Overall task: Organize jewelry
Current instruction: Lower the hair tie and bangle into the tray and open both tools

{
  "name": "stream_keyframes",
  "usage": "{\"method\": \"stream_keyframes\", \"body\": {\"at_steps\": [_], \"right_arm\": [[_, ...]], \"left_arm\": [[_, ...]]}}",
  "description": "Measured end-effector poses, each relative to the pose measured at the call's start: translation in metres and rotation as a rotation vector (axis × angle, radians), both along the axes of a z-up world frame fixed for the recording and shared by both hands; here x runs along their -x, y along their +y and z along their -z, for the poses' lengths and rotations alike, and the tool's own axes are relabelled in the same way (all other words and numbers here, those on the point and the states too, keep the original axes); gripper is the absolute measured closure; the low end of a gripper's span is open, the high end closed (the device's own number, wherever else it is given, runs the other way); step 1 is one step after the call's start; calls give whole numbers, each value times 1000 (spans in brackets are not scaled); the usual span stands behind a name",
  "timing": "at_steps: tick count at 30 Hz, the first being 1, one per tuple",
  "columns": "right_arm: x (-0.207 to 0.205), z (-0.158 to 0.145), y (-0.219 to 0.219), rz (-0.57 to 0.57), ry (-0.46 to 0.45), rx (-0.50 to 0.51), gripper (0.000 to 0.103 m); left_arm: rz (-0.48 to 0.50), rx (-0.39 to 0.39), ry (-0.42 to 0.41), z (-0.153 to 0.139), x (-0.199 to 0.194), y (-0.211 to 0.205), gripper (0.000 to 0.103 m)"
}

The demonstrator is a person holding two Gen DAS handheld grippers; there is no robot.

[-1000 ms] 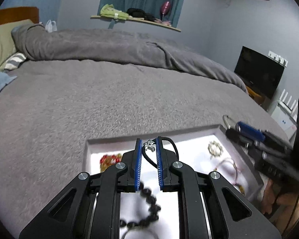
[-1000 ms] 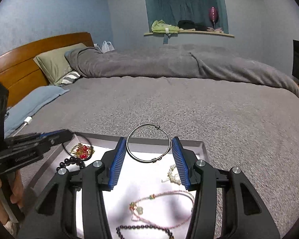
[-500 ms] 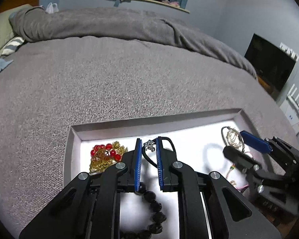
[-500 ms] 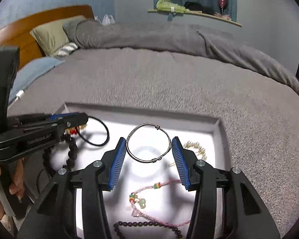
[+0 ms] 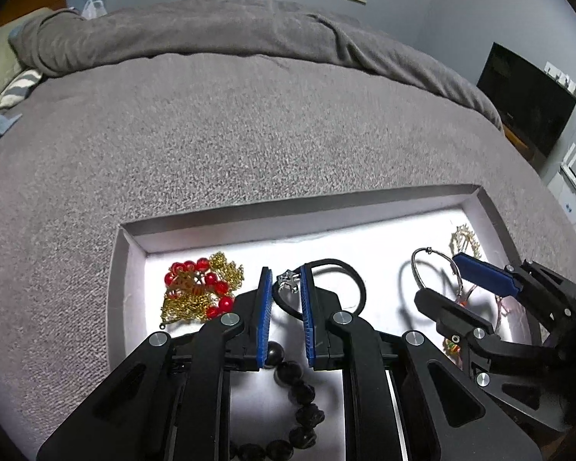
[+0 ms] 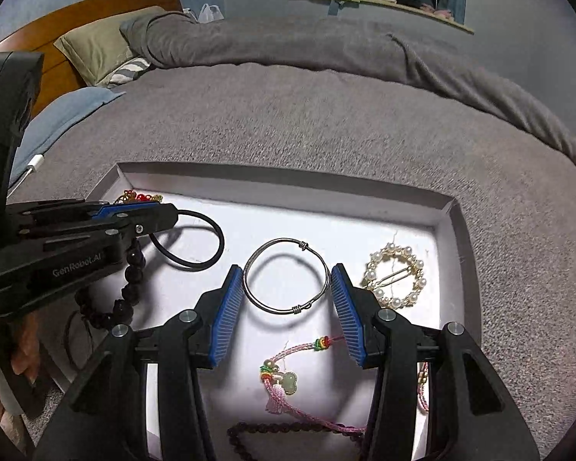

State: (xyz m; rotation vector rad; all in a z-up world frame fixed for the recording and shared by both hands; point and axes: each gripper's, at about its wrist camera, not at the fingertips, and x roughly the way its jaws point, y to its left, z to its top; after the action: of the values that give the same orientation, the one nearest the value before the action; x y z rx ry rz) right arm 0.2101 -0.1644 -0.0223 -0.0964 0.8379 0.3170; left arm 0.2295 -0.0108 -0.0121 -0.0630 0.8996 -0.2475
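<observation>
Currently left gripper is pinching a black cord by its small silver charm, over the tray near its far-left corner, beside the red-and-gold bead piece; right gripper clamps a thin silver wire bangle across its width, pads touching both sides, hovering mid-tray. Tray is shallow, white floor, low grey walls, sitting on the grey bedspread: pearl ring brooch by the right wall, pink cord bracelet and dark bead strand toward the near edge, bare floor along the far wall
</observation>
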Motion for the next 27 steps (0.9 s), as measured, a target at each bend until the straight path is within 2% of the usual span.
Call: {"method": "stream_keyframes", "body": {"at_steps": [7,11,27], "right_arm": [[-1,1,-1,-2,13,-8,55],[-2,2,-1,0,23,-11,55],[-4,4,-4,7,34,-32,55]], "left_arm": [[-1,0,-6,-1,-1,0,85],[-4,1,-14,-2,2,1,78],[-8,-4,-30,-5,8,3,77]]}}
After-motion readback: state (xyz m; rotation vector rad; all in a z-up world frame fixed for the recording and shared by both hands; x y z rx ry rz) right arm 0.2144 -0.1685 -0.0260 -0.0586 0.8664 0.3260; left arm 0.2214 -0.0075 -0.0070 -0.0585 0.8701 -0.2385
